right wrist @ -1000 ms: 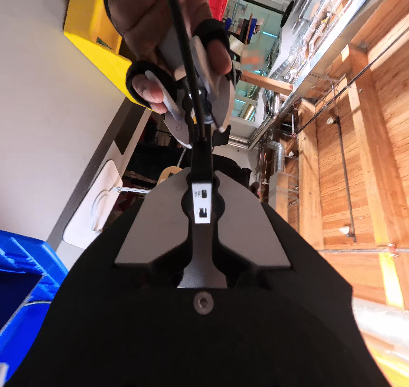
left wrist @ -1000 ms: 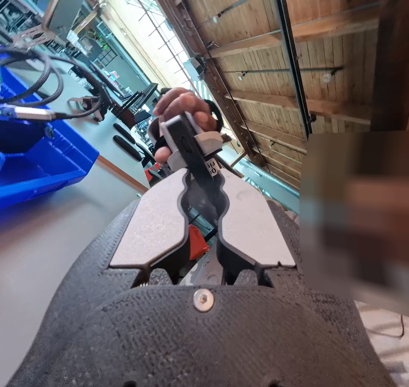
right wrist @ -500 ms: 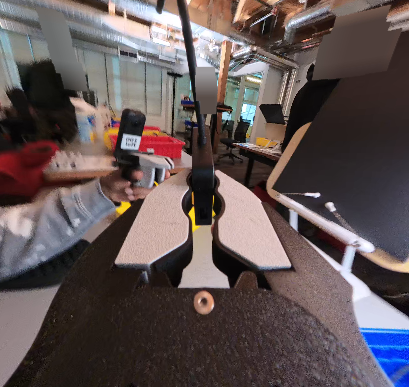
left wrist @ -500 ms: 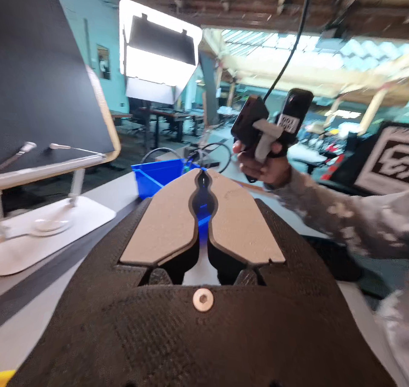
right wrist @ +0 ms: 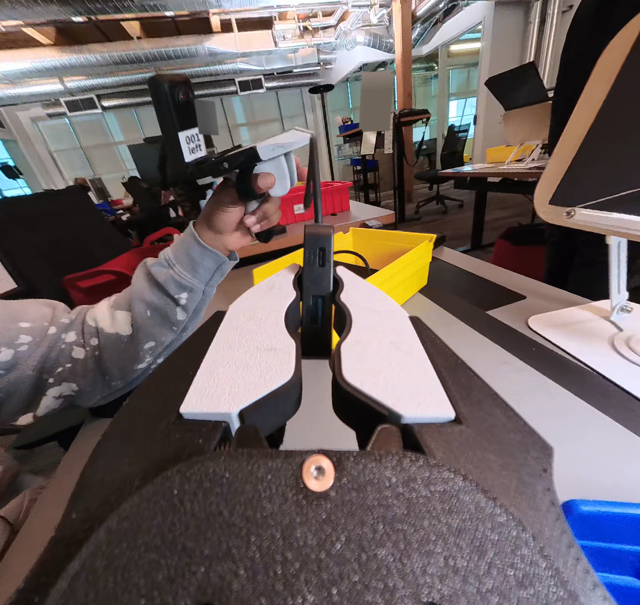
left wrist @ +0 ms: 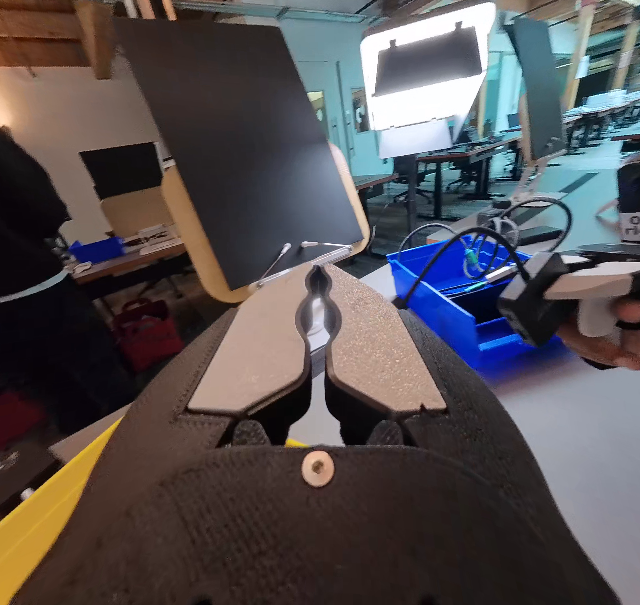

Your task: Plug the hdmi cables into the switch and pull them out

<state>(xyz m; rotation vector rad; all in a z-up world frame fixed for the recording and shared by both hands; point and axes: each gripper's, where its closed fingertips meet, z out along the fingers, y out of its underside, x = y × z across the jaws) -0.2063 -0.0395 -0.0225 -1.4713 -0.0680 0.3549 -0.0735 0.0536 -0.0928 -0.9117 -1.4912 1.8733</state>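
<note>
My right gripper (right wrist: 317,270) is shut on the black switch (right wrist: 317,297), a slim box held on edge with its ports facing me. A black HDMI cable (right wrist: 316,200) rises from the switch's far end. In the left wrist view the switch (left wrist: 526,297) sits in the right gripper (left wrist: 554,287) at the right edge, and its cable (left wrist: 485,231) arcs down beside the blue bin (left wrist: 446,308). My left gripper (left wrist: 317,269) is shut with nothing between its fingers. It also shows in the right wrist view (right wrist: 304,138), held up to the left of the switch.
The blue bin holds several more cables. A yellow bin (right wrist: 398,266) stands on the grey table beyond the switch. A black panel (left wrist: 242,145) on a white stand (right wrist: 581,332) is at the table's far side. A red bin (right wrist: 311,197) lies on another table behind.
A second ago my left gripper was at the cable's plug on the switch. It has let go and moved apart. Both views have swung from the ceiling down to level over the table.
</note>
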